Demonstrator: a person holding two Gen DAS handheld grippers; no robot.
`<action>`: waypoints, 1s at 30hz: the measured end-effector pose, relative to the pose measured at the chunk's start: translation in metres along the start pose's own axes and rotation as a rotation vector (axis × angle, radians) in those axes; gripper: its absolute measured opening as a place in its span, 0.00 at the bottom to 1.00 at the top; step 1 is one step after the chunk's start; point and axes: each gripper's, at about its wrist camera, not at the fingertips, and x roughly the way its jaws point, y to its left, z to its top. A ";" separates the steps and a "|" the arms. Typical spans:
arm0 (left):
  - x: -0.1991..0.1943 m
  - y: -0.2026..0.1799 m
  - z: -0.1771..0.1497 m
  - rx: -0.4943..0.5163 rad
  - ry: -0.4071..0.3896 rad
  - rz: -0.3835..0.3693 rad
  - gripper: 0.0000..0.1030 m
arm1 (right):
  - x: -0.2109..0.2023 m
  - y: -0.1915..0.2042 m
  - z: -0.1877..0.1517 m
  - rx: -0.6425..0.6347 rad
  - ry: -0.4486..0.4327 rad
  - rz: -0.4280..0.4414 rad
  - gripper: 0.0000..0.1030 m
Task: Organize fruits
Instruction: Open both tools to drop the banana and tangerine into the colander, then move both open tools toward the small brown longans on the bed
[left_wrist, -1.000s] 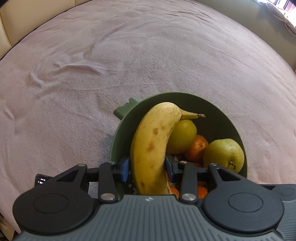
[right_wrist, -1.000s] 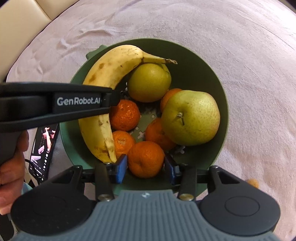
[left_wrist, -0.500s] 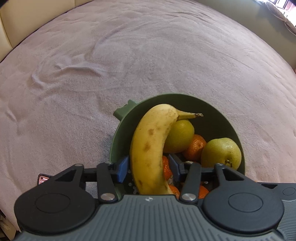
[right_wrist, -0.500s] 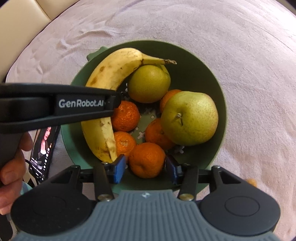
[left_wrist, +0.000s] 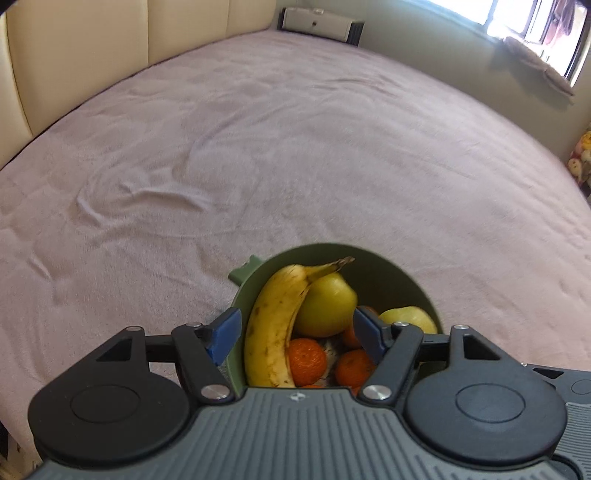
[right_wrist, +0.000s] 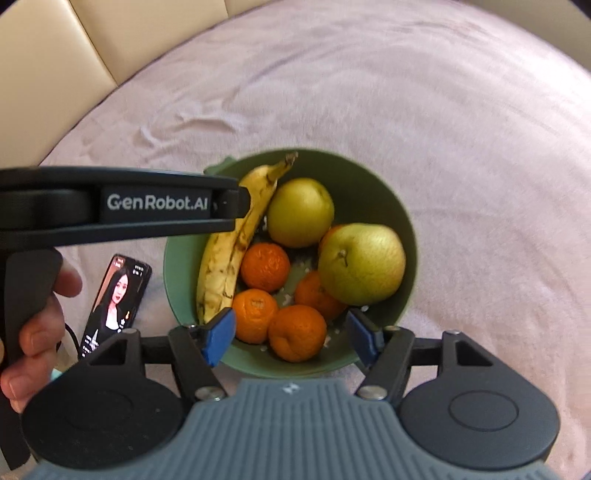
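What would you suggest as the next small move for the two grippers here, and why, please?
Probably lift both clear of the green bowl. The left gripper and right gripper have just been opening, and their pads touch nothing. The banana, pears and tangerines all lie inside the bowl, so nothing visible seems left to place.

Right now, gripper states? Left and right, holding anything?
Left gripper: open, jaws just widened, clear of the banana, holding nothing.
Right gripper: open, jaws just widened, the mandarin lies loose in the bowl.
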 end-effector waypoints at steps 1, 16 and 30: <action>-0.004 -0.001 -0.001 0.005 -0.012 -0.007 0.79 | -0.005 0.001 -0.002 -0.003 -0.021 -0.010 0.62; -0.042 -0.059 -0.038 0.134 -0.191 -0.236 0.80 | -0.097 -0.027 -0.084 0.135 -0.430 -0.287 0.74; -0.033 -0.130 -0.116 0.317 -0.133 -0.410 0.80 | -0.113 -0.072 -0.199 0.356 -0.372 -0.484 0.75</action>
